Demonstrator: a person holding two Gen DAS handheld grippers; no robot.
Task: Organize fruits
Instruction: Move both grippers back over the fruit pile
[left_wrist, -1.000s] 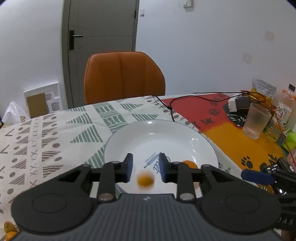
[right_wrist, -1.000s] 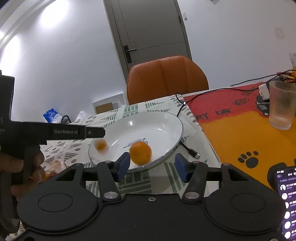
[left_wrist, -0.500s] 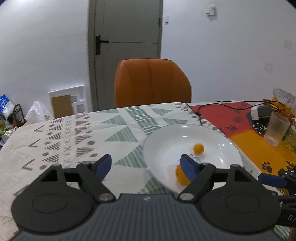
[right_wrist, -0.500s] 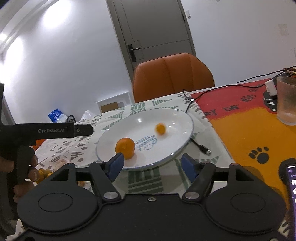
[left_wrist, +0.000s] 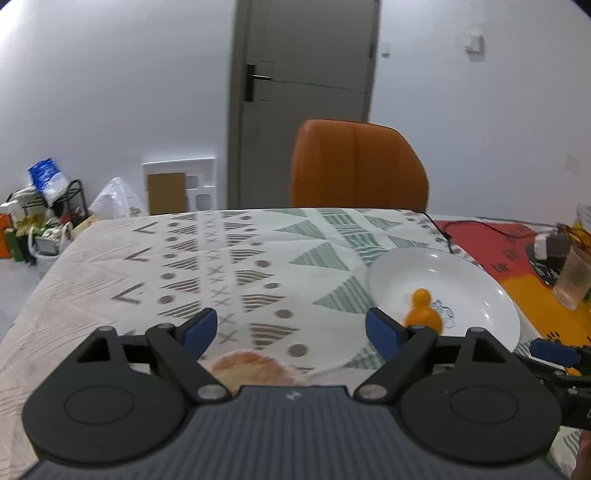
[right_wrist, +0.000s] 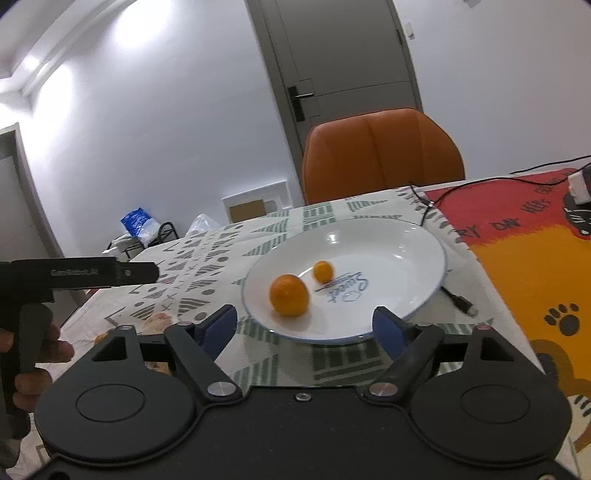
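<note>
Looking across the patterned counter (left_wrist: 236, 266), we see two oranges resting in the white plate (right_wrist: 413, 236): a larger orange (right_wrist: 289, 294) and a smaller orange (right_wrist: 323, 271) just beside it. Our left gripper (left_wrist: 291, 328) and right gripper (right_wrist: 306, 323) have just been opening; their fingers stand wide and hold nothing. More fruit (left_wrist: 255, 371), blurred, lies below the left gripper outside the plate, so we judge sorting unfinished.

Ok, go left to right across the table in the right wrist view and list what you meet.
Other handheld tool → large orange → small orange → blue print on the white plate → black cable plug → paw print on the orange mat.
</note>
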